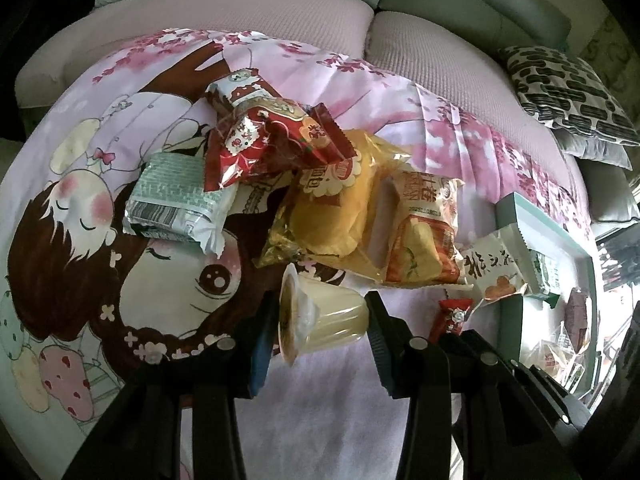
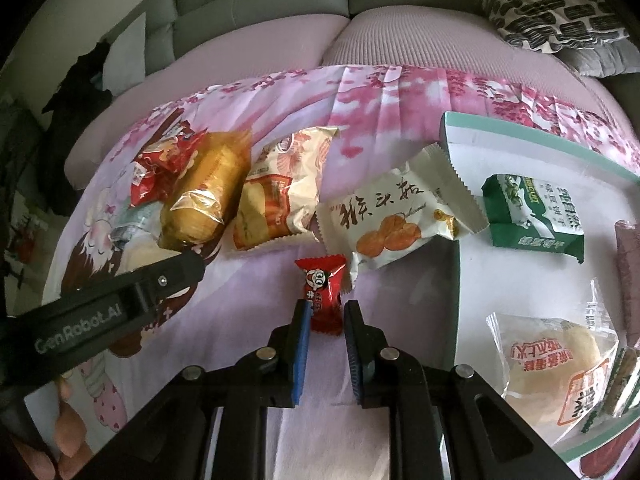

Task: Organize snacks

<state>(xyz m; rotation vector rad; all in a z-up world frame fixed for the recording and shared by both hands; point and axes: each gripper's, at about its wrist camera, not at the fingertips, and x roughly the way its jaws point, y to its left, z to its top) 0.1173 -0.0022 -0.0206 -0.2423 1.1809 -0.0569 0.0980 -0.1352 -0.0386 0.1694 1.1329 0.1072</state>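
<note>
In the left wrist view my left gripper (image 1: 322,320) is shut on a pale yellow pudding cup (image 1: 320,316) lying on its side between the jaws. Beyond it lies a heap of snacks: red packets (image 1: 260,136), a grey-green biscuit pack (image 1: 176,200), a yellow cake bag (image 1: 336,208) and an orange bread packet (image 1: 424,232). In the right wrist view my right gripper (image 2: 326,320) is open, its jaws either side of a small red candy (image 2: 322,292) on the cloth. A white mushroom-biscuit packet (image 2: 396,220) leans on the box rim.
A white box with teal edge (image 2: 456,184) at the right holds a green biscuit pack (image 2: 532,216), a bread bag (image 2: 560,368) and other packets. The pink cartoon cloth (image 1: 100,208) covers a sofa seat. A patterned cushion (image 2: 552,12) lies far right. The left gripper's arm (image 2: 120,300) crosses the right wrist view.
</note>
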